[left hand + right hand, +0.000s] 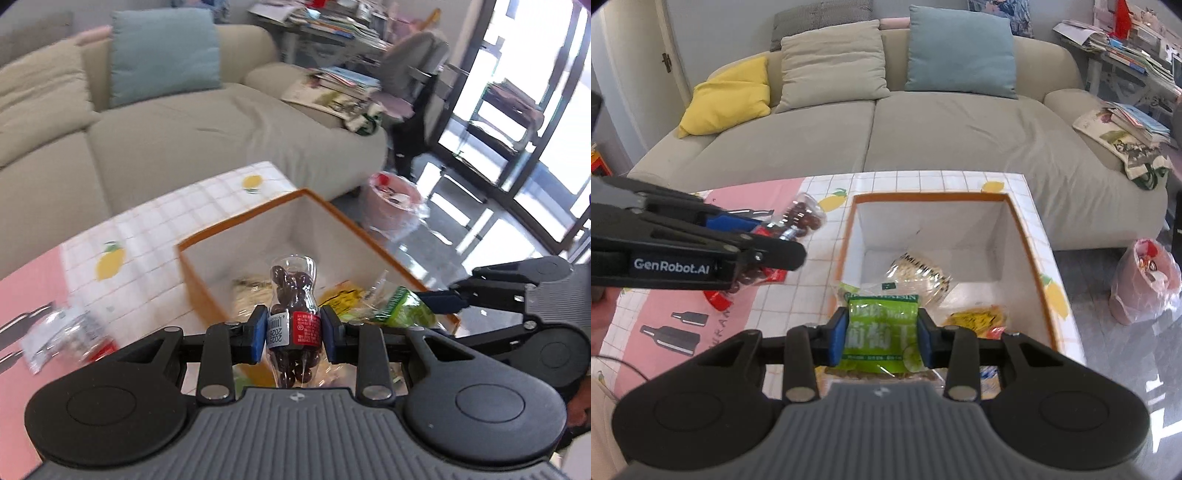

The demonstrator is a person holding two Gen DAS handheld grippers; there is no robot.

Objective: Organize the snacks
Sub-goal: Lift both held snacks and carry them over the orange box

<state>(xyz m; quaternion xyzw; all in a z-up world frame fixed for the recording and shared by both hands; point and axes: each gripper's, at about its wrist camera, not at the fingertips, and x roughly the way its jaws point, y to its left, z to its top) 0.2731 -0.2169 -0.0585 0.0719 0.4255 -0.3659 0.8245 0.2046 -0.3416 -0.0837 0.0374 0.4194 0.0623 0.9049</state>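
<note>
snack sorting midway: the left gripper [294, 334] is clamped on a clear pack of chocolate beans [293, 295], held over the near edge of the orange-rimmed box [1030, 254]; the right gripper [881, 334] is clamped on a green raisin packet [881, 328] above the box's near side. two packets already lie inside the box: a clear one [919, 275] and a yellow one [975, 317]. at least one wrapper [62, 339] waits on the tablecloth [147, 229] left of the box.
</note>
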